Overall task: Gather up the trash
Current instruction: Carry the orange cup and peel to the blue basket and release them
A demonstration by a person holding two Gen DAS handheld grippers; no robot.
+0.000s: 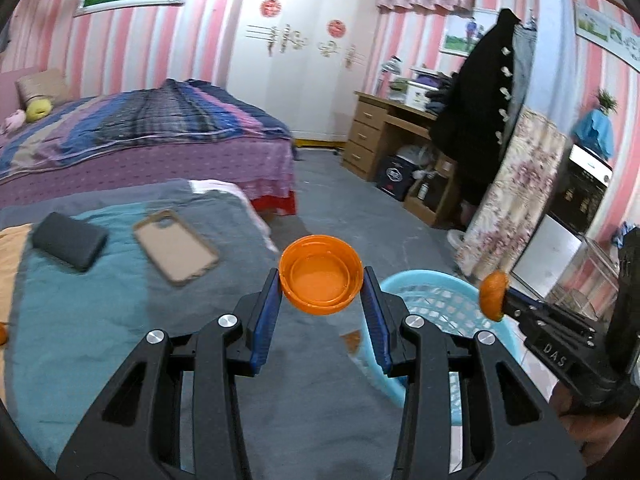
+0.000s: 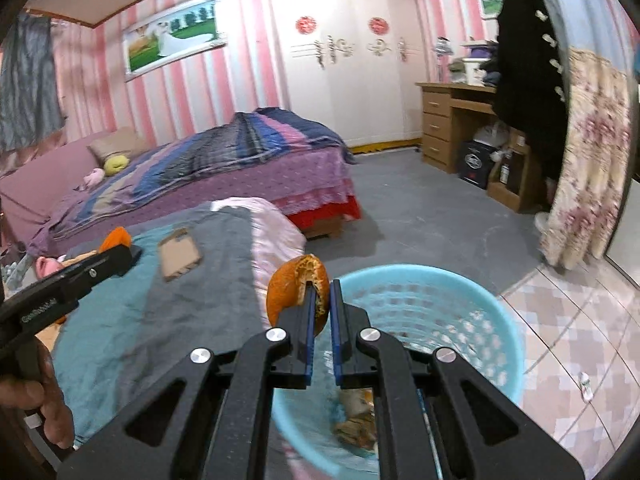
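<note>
- Left gripper (image 1: 322,280), nearest, pinching round orange plastic lid (image 1: 320,274) by its rim, over blanket edge, short of light-blue perforated plastic basket (image 1: 436,296); early release likely to drop it on grey-teal blanket (image 1: 100,320) or floor.
- Right gripper (image 2: 322,300) pressed nearly together on curled orange peel (image 2: 298,294), at basket's near rim; thin grip, could slip outside.
- Basket beside blanket's right edge, scraps inside; clipping rim might tip it.
- Farther left on blanket: tan phone case (image 1: 176,246), dark grey pouch (image 1: 70,246); risk of mistaking for trash.
</note>
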